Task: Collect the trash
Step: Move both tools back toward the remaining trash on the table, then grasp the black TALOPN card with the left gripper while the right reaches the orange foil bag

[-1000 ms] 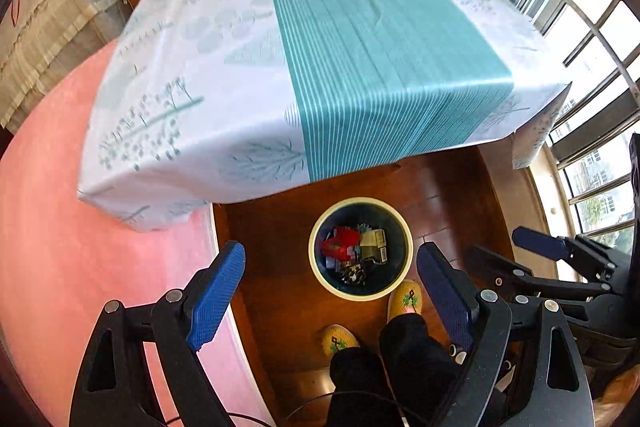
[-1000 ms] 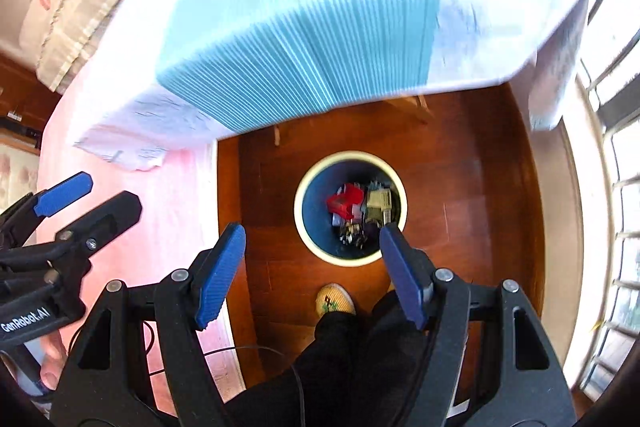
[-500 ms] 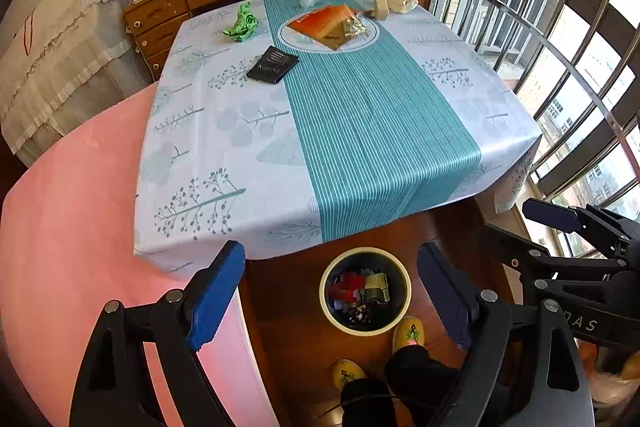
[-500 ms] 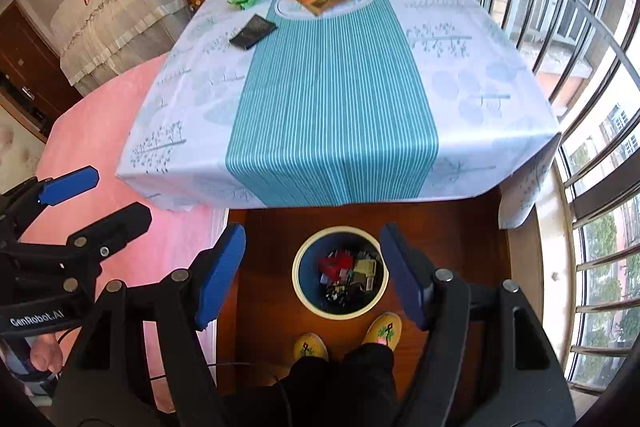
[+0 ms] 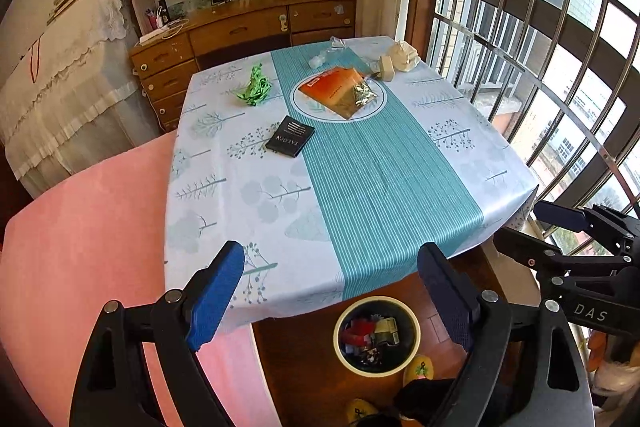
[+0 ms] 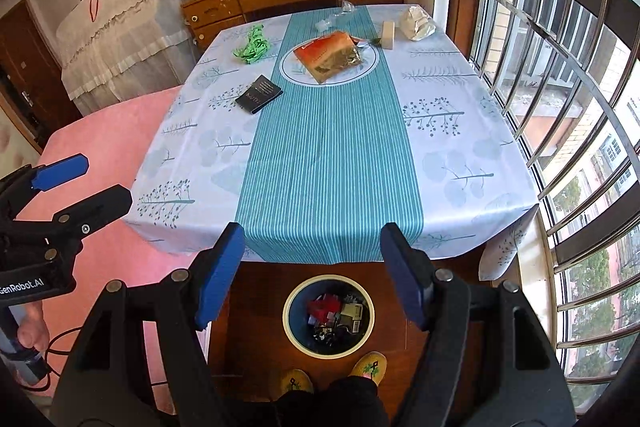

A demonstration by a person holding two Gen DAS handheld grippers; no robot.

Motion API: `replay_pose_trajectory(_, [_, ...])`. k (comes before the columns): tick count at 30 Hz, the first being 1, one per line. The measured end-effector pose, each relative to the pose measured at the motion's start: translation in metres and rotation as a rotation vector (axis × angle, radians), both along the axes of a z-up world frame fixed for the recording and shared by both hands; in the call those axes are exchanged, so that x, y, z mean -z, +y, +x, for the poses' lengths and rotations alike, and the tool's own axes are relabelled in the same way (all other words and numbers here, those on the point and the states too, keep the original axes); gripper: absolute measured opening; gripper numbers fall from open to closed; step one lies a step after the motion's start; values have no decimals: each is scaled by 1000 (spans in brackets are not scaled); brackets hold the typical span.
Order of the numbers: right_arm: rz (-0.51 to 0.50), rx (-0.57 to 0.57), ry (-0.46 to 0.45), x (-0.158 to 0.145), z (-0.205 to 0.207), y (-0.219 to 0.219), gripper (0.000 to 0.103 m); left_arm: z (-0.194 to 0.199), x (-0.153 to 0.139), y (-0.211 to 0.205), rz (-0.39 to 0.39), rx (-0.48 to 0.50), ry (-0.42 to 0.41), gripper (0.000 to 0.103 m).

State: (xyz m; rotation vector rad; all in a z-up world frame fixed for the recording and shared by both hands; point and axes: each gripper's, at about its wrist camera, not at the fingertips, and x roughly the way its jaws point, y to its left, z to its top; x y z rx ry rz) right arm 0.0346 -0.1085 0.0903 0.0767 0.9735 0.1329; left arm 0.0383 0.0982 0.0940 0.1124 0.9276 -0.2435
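Note:
On the floor by the table's near edge stands a round bin (image 5: 412, 343) (image 6: 292, 331) holding several wrappers. Farther back on the tablecloth lie an orange snack bag (image 5: 338, 89) (image 6: 326, 55), a crumpled green wrapper (image 5: 254, 91) (image 6: 252, 47), a black packet (image 5: 290, 137) (image 6: 259, 94), a beige tape roll (image 5: 386, 68) (image 6: 388, 35) and crumpled paper (image 5: 405, 55) (image 6: 418, 23). My left gripper (image 5: 332, 297) hangs open and empty above the near table edge. My right gripper (image 6: 312, 277) is open too, empty, over the bin.
The table (image 5: 400, 195) (image 6: 460, 131) wears a white and teal cloth. A pink surface (image 5: 80, 227) lies to the left, barred windows (image 5: 540, 47) to the right, a wooden dresser (image 5: 240, 31) behind. The person's slippers (image 6: 368, 367) stand by the bin.
Both grippers have tilted up and back from the bin, so the whole tabletop and the room behind have come into view. Both stay open and empty.

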Motion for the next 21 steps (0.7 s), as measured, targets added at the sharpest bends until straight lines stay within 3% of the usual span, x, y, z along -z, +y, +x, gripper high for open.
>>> replay_pose_trajectory(10, [30,43,5,5,40,-9,69,71,15,9,34,10,20,94])
replay_pose_trajectory(21, [60,-52,117,61,170,-41,69,235,91,-9,102,-88,168,94])
